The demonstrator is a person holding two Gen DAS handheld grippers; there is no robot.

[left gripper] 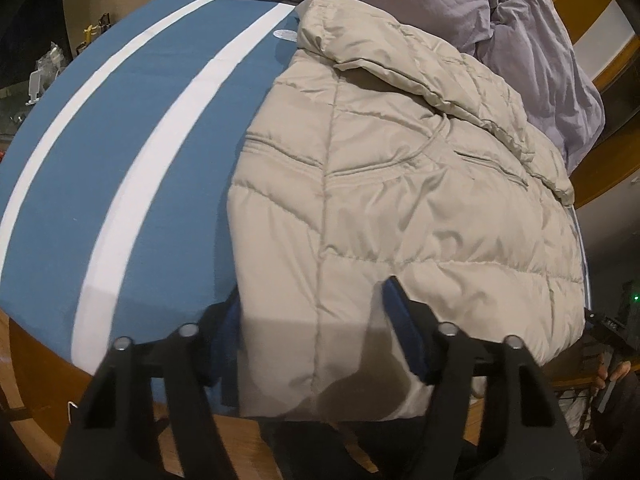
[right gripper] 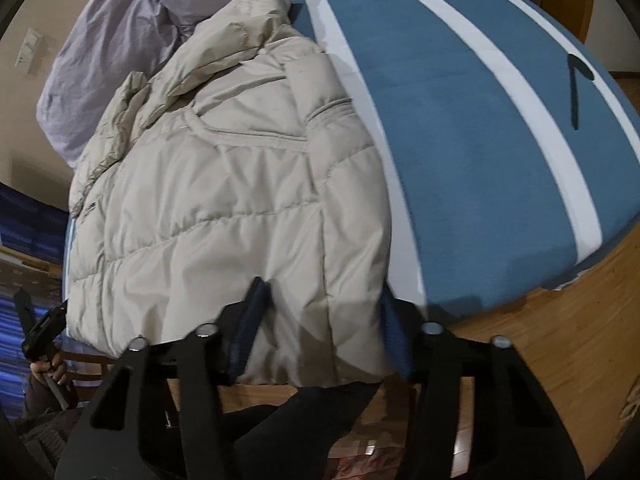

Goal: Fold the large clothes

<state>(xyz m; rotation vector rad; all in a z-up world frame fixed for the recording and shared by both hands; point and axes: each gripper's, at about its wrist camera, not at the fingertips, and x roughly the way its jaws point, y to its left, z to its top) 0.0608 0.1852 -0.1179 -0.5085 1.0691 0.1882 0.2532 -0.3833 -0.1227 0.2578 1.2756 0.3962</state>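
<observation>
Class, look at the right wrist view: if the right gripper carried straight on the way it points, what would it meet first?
Most likely the beige puffer jacket: the right gripper already straddles its near hem.

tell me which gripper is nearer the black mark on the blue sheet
Right. The right gripper is at the jacket corner toward the black mark; the left gripper is across the jacket, farther off.

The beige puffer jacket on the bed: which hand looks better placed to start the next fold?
Probably both together. The left gripper straddles one corner of the beige puffer jacket hem, the right gripper the other. The jacket lies on the striped blue sheet. If I must choose, the left: it looks further over its corner.
</observation>
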